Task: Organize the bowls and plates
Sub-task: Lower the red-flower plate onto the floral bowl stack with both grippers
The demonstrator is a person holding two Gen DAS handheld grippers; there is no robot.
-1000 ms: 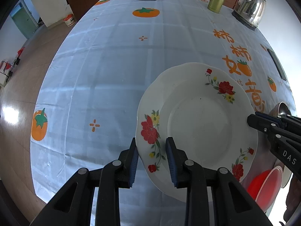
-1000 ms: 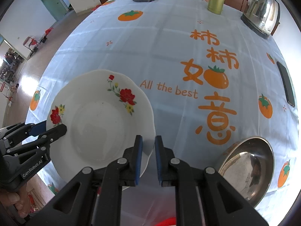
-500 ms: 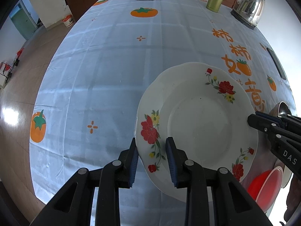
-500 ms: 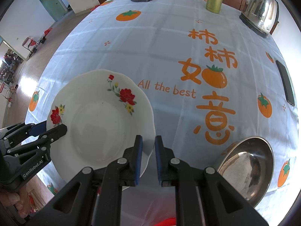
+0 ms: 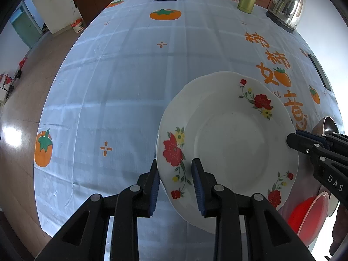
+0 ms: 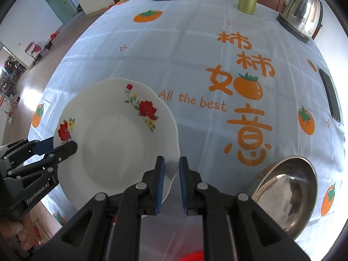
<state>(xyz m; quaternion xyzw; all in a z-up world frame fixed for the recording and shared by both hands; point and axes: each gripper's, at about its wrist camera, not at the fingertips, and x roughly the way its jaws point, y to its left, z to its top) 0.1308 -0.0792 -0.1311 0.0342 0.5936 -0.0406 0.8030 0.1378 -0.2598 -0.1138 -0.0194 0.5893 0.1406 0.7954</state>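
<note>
2 hand-held grippers on 1 floral plate [image 5: 230, 139], held above surface [image 5: 121, 82]: left hand-held gripper [image 5: 176, 184] clamps near-left rim, right hand-held gripper [image 6: 171, 180] clamps opposite rim. Plate likely stiff, glazed, slippery, breakable; rim best hold. Steel bowl [image 6: 285, 195], red bowl [image 5: 308, 217] nearby.
</note>
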